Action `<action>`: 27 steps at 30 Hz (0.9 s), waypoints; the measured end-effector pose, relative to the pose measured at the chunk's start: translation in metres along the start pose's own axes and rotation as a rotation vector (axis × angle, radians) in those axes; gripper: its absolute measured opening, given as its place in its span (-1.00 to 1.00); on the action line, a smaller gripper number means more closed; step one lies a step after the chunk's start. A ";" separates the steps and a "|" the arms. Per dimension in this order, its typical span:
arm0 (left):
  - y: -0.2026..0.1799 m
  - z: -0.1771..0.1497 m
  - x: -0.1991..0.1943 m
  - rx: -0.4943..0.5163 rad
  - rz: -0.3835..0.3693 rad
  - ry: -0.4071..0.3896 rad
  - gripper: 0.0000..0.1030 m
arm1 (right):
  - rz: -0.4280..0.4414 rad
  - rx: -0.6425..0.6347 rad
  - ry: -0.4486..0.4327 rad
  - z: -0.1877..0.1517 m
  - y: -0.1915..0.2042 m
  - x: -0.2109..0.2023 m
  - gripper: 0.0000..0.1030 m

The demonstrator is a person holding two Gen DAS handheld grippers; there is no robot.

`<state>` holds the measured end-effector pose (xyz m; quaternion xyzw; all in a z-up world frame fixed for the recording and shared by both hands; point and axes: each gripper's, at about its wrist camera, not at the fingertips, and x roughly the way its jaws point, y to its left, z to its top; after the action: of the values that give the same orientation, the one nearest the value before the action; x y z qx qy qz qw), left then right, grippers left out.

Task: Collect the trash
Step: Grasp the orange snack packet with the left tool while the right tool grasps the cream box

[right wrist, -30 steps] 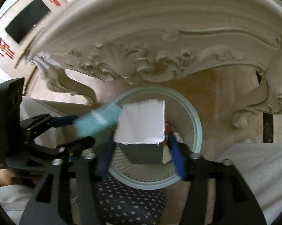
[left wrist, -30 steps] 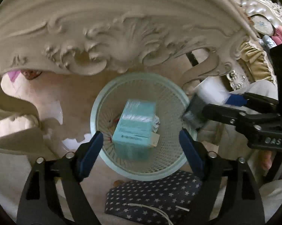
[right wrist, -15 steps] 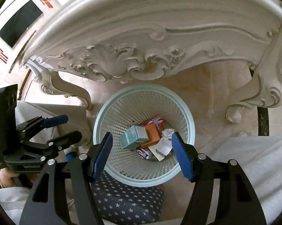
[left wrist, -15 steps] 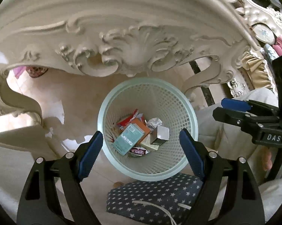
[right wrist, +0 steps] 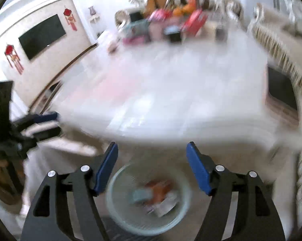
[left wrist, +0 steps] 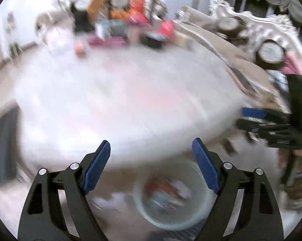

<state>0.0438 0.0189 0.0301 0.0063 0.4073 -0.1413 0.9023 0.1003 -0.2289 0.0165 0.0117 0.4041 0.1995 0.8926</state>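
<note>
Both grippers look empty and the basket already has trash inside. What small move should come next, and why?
Probably carry the left gripper forward over the table toward the blurred items at its far edge. Nothing sits between its open jaws, the right gripper is opening with nothing in it, and the basket below holds trash.

From the right wrist view, the basket (right wrist: 148,202) sits on the floor at six o'clock, trash (right wrist: 155,196) inside it. The table (right wrist: 171,92) spreads above it toward twelve, clutter (right wrist: 161,26) along its far edge.
</note>
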 end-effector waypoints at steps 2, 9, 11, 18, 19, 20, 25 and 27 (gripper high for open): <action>0.022 0.037 0.009 -0.018 0.086 -0.060 0.58 | -0.044 -0.012 -0.033 0.031 -0.017 0.006 0.30; 0.105 0.145 0.068 -0.206 0.182 -0.108 0.71 | -0.175 -0.068 -0.070 0.160 -0.089 0.065 0.30; 0.117 0.166 0.090 -0.235 0.181 -0.090 0.71 | -0.186 -0.064 -0.035 0.184 -0.109 0.091 0.30; 0.135 0.200 0.145 -0.187 0.230 -0.022 0.71 | -0.220 -0.137 0.049 0.216 -0.135 0.153 0.30; 0.135 0.203 0.152 -0.178 0.233 -0.009 0.71 | -0.222 -0.150 0.056 0.218 -0.136 0.157 0.30; 0.137 0.202 0.156 -0.173 0.236 0.000 0.71 | -0.228 -0.163 0.056 0.222 -0.136 0.161 0.30; 0.139 0.206 0.181 -0.151 0.287 0.049 0.71 | -0.261 -0.190 0.067 0.228 -0.136 0.173 0.30; 0.143 0.206 0.190 -0.168 0.309 0.076 0.71 | -0.283 -0.190 0.081 0.232 -0.139 0.181 0.30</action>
<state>0.3516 0.0825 0.0126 -0.0014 0.4458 0.0338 0.8945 0.4248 -0.2575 0.0178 -0.1377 0.4166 0.1096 0.8919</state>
